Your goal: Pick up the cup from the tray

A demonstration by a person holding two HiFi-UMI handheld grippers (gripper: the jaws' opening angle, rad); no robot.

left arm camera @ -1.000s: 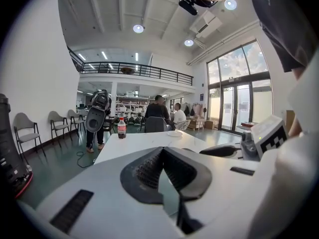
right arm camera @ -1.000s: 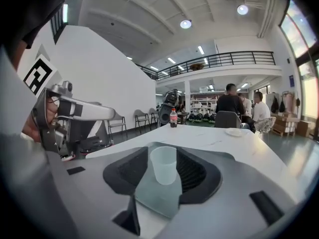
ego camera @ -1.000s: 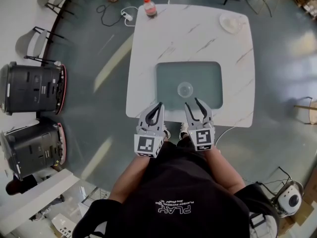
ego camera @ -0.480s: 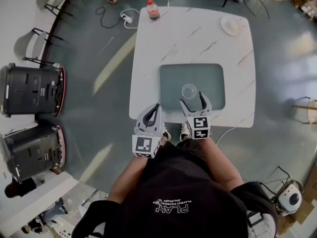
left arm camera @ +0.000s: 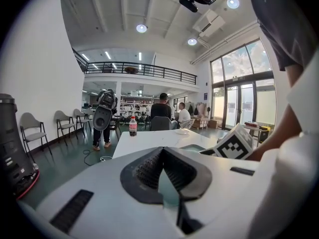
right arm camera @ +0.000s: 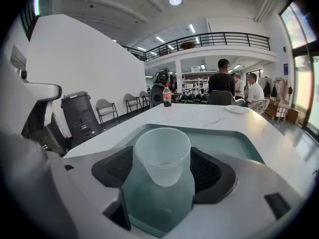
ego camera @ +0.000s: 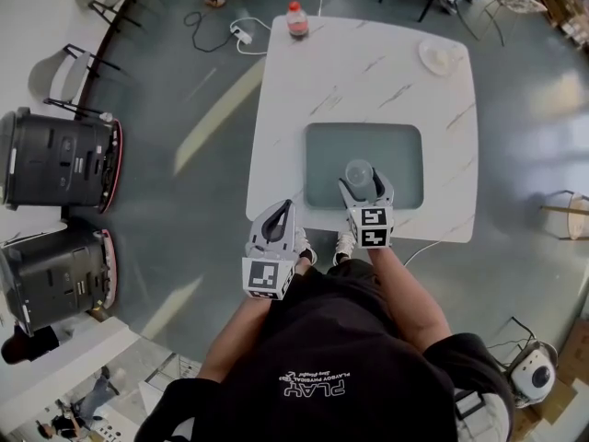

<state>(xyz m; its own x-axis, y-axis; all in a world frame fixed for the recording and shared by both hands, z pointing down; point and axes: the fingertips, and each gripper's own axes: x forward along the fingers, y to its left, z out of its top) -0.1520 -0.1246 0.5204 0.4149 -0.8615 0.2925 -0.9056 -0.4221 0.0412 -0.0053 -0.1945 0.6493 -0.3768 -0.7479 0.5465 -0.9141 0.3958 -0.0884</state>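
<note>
A clear plastic cup (ego camera: 359, 173) stands upright near the front edge of a grey-green tray (ego camera: 398, 145) on the white marble table. My right gripper (ego camera: 364, 185) reaches over the tray's front rim, and its jaws have just been opening. They now stand wide with the cup (right arm camera: 162, 156) between them, its rim close to both pads; no squeeze shows. The tray (right arm camera: 227, 139) stretches out behind the cup. My left gripper (ego camera: 286, 207) hangs off the table's near edge, left of the tray. Its jaws meet at the tips (left arm camera: 161, 151) with nothing between them.
A cola bottle (ego camera: 296, 19) stands at the table's far left edge and a white plate (ego camera: 440, 56) at the far right corner. Two black bins (ego camera: 60, 164) sit on the floor to the left. People and chairs are beyond the table.
My right gripper has moved forward and down over the tray's front edge, and its jaws have spread to either side of the cup. The left gripper has drifted slightly.
</note>
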